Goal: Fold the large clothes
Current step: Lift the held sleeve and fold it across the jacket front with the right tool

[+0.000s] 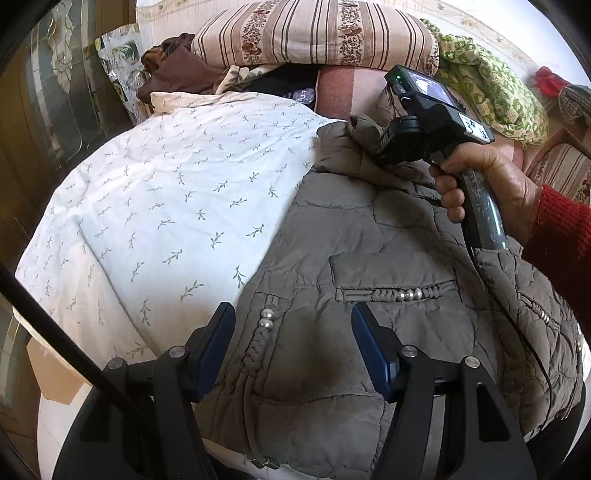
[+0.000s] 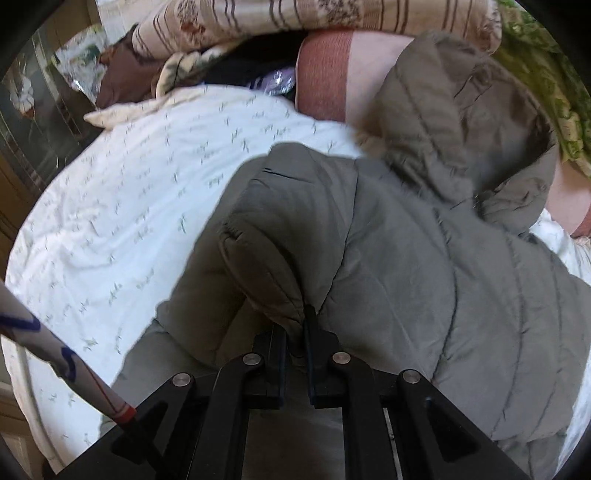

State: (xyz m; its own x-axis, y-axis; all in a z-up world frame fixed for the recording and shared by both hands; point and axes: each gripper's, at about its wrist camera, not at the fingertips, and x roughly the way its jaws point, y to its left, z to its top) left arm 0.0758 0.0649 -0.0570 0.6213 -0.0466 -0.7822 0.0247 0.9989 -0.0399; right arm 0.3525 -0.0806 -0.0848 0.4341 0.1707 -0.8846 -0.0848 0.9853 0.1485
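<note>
An olive-grey quilted jacket with braided, beaded pocket trims lies on the white leaf-print bedsheet. My left gripper hangs open just above the jacket's lower front; the cloth lies under and between its blue pads without being pressed. In the right wrist view my right gripper is shut on a puffy fold of the jacket, which bunches up ahead of the fingers, with the hood beyond. In the left wrist view, a hand in a red sleeve holds the right tool over the jacket's upper part; its fingertips are hidden there.
A striped floral cushion lies at the head of the bed, with a brown garment to its left. A green patterned cloth is heaped at the right. A pink blanket lies behind the jacket. A glass-fronted cabinet stands at the left.
</note>
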